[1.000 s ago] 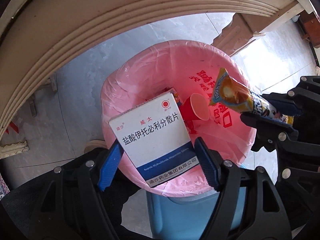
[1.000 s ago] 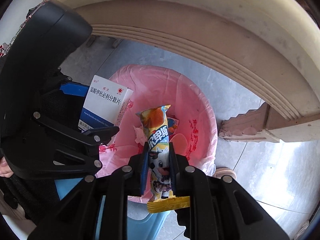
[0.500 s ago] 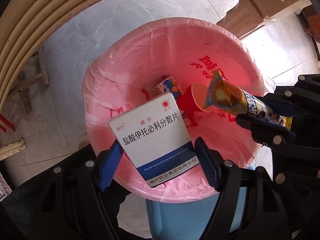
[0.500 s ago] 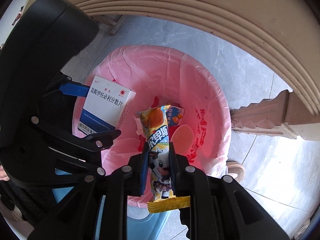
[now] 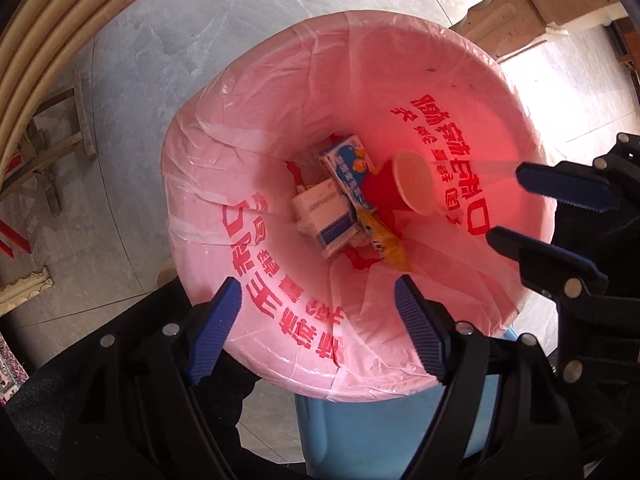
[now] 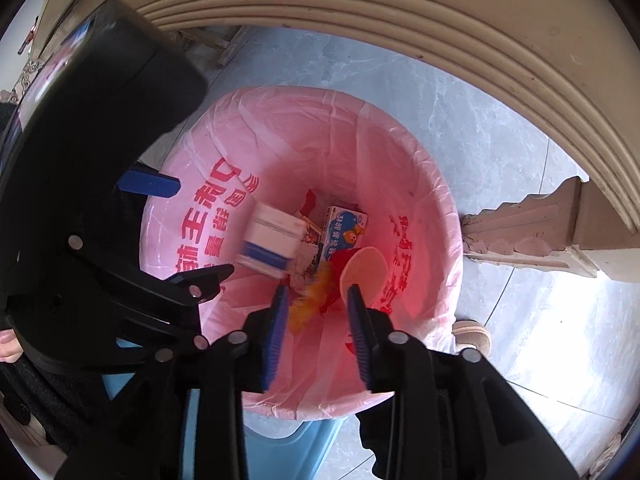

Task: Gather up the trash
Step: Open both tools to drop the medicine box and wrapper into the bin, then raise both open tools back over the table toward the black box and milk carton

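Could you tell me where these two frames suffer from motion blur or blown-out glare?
Right wrist view: the medicine box and yellow wrapper are motion-smeared inside the pink bag; floor glare at lower right. Left wrist view: both items look sharp; sunlit floor whites out at upper right.

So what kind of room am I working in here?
Likely a home room: a pink-lined trash bin on grey floor tiles, beside carved, pale wooden furniture. Which room, I can't tell.

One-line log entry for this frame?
left gripper: open | right gripper: open | medicine box, snack wrapper: in pink-lined bin
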The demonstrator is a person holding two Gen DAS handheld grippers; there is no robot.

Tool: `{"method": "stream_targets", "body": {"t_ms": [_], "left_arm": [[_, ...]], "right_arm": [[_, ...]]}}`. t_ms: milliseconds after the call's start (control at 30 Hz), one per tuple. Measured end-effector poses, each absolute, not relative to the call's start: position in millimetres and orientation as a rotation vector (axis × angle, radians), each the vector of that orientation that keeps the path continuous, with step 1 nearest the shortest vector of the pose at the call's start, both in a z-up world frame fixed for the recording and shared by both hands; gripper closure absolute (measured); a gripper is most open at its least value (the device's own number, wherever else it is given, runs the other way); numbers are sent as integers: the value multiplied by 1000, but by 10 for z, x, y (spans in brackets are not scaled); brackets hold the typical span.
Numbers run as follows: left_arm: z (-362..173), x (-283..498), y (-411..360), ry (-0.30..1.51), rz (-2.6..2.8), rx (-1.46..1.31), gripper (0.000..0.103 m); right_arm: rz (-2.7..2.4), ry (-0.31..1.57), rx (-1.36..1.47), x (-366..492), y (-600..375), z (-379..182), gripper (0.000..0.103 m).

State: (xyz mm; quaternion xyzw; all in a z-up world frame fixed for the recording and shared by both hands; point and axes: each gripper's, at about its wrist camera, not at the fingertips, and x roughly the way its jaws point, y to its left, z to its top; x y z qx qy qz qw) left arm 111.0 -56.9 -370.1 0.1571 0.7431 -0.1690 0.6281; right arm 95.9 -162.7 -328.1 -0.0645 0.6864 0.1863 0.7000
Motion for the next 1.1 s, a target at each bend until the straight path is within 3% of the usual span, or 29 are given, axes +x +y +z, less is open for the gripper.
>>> {"method": "stream_targets", "body": {"t_ms": [200, 600, 933, 1000, 1100], "left_arm": [[-3751, 1177, -498, 1701, -362, 336, 25], [-3503, 1053, -503, 1611, -361, 367, 24], [-2683, 801, -479, 1369, -417, 400, 24], [-2435, 721, -470, 1311, -469, 420, 24], [-2070, 649, -463, 1251, -510, 463, 24]], "right_arm": [[391, 1516, -106, 1000, -1698, -3235, 41], [417, 1463, -182, 891, -1562, -3047, 39], [403, 1289, -209, 592, -1564, -2221, 39], [416, 1255, -170, 540, -1609, -1970, 27], [422, 1189, -161, 451, -1640, -1567, 22]]}}
